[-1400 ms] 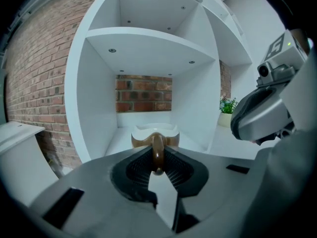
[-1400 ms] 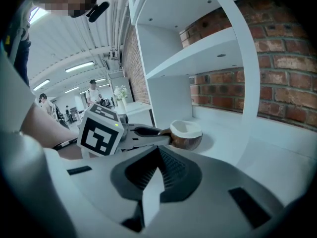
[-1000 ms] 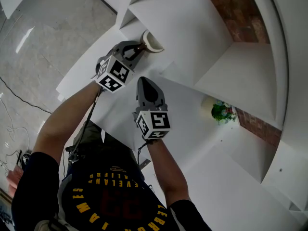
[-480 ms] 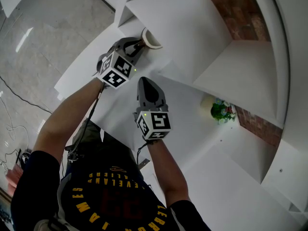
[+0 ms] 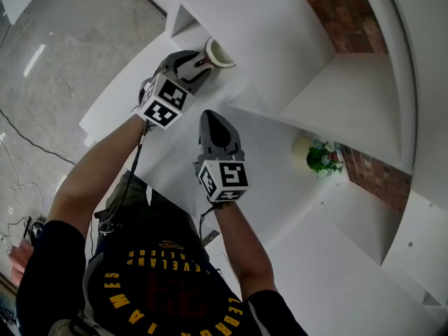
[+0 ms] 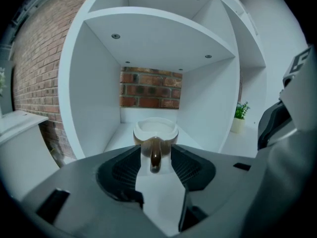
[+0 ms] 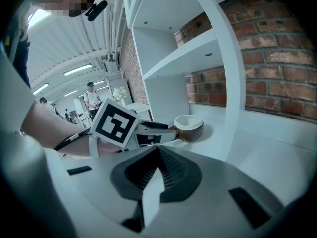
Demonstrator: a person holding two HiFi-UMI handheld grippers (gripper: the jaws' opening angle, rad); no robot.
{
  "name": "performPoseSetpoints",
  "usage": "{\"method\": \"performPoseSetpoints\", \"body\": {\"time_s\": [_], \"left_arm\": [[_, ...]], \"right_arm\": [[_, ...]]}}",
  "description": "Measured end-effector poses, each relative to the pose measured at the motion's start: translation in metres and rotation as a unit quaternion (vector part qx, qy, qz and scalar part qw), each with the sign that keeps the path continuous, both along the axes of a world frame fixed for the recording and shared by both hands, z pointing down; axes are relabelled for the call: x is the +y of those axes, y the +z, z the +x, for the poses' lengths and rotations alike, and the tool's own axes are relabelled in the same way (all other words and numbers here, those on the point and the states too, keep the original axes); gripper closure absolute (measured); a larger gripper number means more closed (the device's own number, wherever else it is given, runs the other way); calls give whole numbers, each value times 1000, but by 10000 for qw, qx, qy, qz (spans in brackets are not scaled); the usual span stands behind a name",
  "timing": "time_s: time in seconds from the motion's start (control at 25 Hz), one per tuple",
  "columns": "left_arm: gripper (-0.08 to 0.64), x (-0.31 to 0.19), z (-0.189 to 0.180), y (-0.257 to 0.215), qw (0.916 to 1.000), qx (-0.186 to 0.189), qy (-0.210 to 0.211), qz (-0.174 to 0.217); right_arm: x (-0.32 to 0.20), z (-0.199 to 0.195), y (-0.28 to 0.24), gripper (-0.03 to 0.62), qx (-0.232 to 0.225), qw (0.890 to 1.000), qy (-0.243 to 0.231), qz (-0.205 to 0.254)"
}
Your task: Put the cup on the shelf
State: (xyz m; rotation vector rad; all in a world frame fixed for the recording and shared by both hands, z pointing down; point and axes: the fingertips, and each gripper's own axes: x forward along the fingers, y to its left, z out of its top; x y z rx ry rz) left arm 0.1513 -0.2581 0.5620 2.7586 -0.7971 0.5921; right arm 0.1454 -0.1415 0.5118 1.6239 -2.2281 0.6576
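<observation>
The brown ceramic cup with the white rim (image 6: 155, 132) is standing upright on the white shelf board (image 6: 116, 139) in the brick-backed compartment, its handle pointing back at the left gripper (image 6: 155, 158). That gripper's jaws have just been opening, and they stand wide either side of the handle, gripping nothing. Best to draw straight back without twisting, so nothing clips the handle. The right gripper (image 7: 157, 151) hangs closed and empty alongside.
</observation>
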Motion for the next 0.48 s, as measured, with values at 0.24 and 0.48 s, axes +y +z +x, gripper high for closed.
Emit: {"method": "performPoseSetpoints", "body": {"time_s": [0.24, 0.48], "left_arm": [[387, 16, -19, -20, 9986, 290, -272, -340], [388, 51, -29, -46, 9981, 395, -221, -412]], "right_arm": [[5, 9, 1, 586, -98, 9999, 102, 7], [11, 10, -11, 586, -235, 9994, 201, 136]]}}
